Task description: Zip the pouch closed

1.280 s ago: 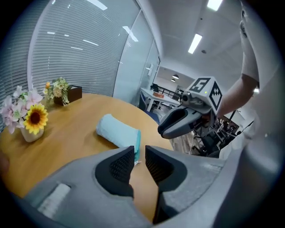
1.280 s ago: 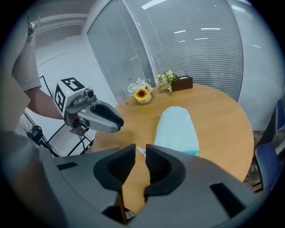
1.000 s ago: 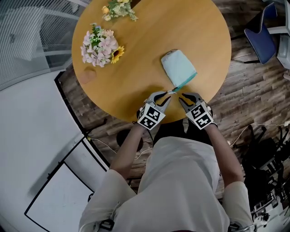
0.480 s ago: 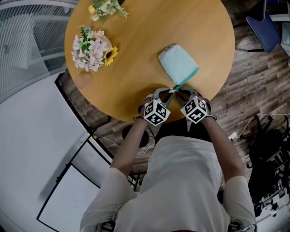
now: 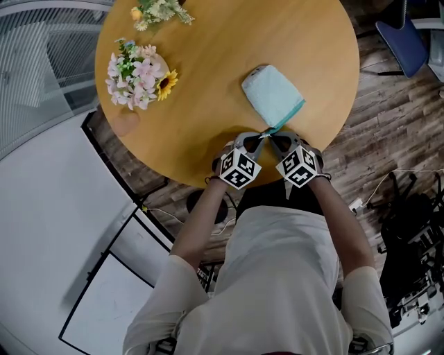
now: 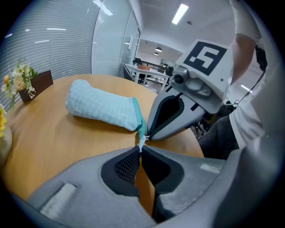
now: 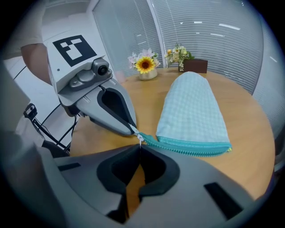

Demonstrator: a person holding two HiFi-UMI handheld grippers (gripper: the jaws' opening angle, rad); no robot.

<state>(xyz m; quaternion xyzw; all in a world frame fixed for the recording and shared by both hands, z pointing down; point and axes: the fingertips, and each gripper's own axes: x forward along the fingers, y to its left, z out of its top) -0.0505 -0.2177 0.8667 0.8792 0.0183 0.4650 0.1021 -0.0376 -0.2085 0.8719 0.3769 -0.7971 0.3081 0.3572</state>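
Observation:
A light-blue checked pouch (image 5: 270, 96) lies on the round wooden table (image 5: 208, 111), with a teal zipper (image 7: 191, 146) along its right edge. The zipper's near end reaches the table's front edge, where both grippers meet tip to tip. My left gripper (image 5: 261, 137) is shut on the zipper's teal end (image 6: 141, 130). My right gripper (image 5: 275, 139) is shut on the small white zipper pull (image 7: 140, 138). In the left gripper view the right gripper (image 6: 149, 135) touches the same spot, and in the right gripper view the left gripper (image 7: 132, 129) does too.
A vase of pink flowers with a sunflower (image 5: 139, 71) stands at the table's left. A second small bouquet (image 5: 158, 10) sits at the far edge. The table's front rim runs right under both grippers. A blue chair (image 5: 406, 40) stands off to the right on the wooden floor.
The right gripper moved left, closed the gap to the left gripper and shut at the zipper's end. The left gripper kept its hold; the pouch barely shifted.

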